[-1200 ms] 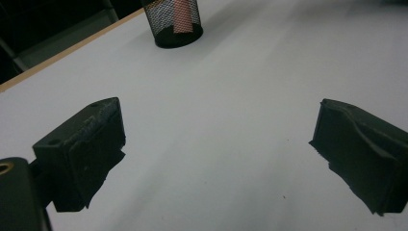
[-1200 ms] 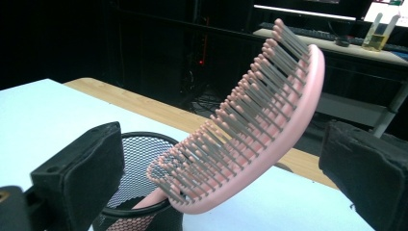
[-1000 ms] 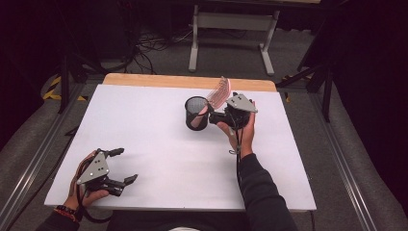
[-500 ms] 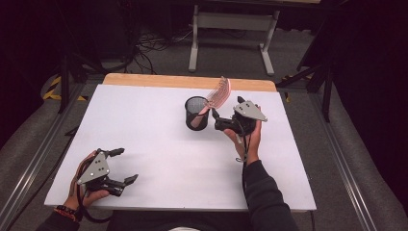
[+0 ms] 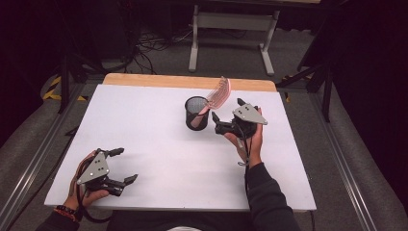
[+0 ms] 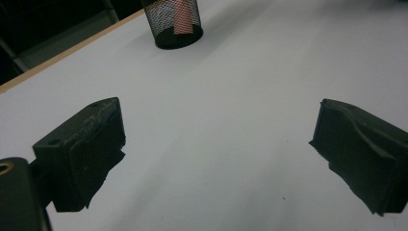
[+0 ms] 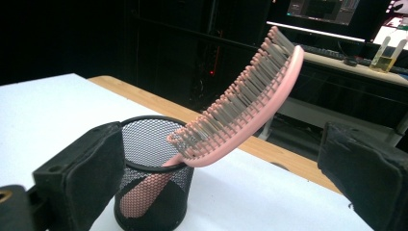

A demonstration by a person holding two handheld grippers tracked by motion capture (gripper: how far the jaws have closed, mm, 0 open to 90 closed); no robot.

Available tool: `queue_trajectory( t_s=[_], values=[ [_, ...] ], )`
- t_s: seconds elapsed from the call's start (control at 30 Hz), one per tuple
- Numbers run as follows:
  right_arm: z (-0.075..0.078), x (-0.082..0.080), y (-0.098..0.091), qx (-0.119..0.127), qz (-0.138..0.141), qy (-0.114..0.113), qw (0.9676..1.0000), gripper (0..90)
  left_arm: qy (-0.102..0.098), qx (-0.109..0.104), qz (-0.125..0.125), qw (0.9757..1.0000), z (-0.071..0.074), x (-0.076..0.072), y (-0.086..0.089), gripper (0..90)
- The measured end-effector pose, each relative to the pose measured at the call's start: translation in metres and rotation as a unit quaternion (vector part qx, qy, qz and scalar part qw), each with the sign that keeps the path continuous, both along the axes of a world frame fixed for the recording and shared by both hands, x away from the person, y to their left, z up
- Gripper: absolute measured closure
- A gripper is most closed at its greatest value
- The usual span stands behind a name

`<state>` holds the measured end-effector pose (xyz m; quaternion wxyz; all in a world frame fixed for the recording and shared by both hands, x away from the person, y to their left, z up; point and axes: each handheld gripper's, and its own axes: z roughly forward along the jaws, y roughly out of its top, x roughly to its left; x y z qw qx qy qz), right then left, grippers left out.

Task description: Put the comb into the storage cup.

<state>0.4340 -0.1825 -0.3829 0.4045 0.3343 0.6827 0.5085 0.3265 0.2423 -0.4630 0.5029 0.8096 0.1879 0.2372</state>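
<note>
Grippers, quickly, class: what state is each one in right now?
Left gripper: open, holding nothing.
Right gripper: open, beside the pink hairbrush, not gripping it.

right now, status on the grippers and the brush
Right gripper open, beside the mesh cup, apart. Pink hairbrush handle-down in cup, leaning on rim. Left gripper open, idle near table edge. Nothing in the way.

The right gripper (image 5: 225,117) is moving away from the pink brush (image 5: 219,93). A second ago its jaws were right at the brush, up by the black cup (image 5: 196,113). Now they are wide open, with nothing between them, and the gripper is sitting just beside the cup, a little nearer to the person. The hand (image 5: 249,139) under it is pulling back too. The brush is now leaning by itself, with its handle down in the cup and its bristle end sticking up over the rim.
</note>
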Motion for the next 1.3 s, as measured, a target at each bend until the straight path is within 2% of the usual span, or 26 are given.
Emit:
queue_trajectory(
  t_s=[0.4, 0.67, 0.87, 1.3],
  values=[
    [0.004, -0.012, 0.006, -0.022, 0.021, -0.008, 0.9995, 4.0, 0.000, 0.002, 0.001, 1.0000, 0.000, 0.001, -0.001, 5.3],
    [0.005, -0.019, 0.006, -0.026, 0.027, -0.010, 0.9993, 4.1, 0.002, 0.002, -0.001, 1.0000, 0.000, 0.000, -0.001, 5.3],
    [0.009, -0.027, 0.006, -0.026, 0.032, -0.021, 0.9989, 4.2, 0.002, 0.002, -0.002, 1.0000, -0.001, 0.001, -0.001, 5.3],
    [0.014, -0.038, 0.008, -0.040, 0.044, -0.031, 0.9978, 4.8, -0.001, 0.004, -0.001, 1.0000, 0.000, 0.000, 0.000, 5.2]
  ],
)
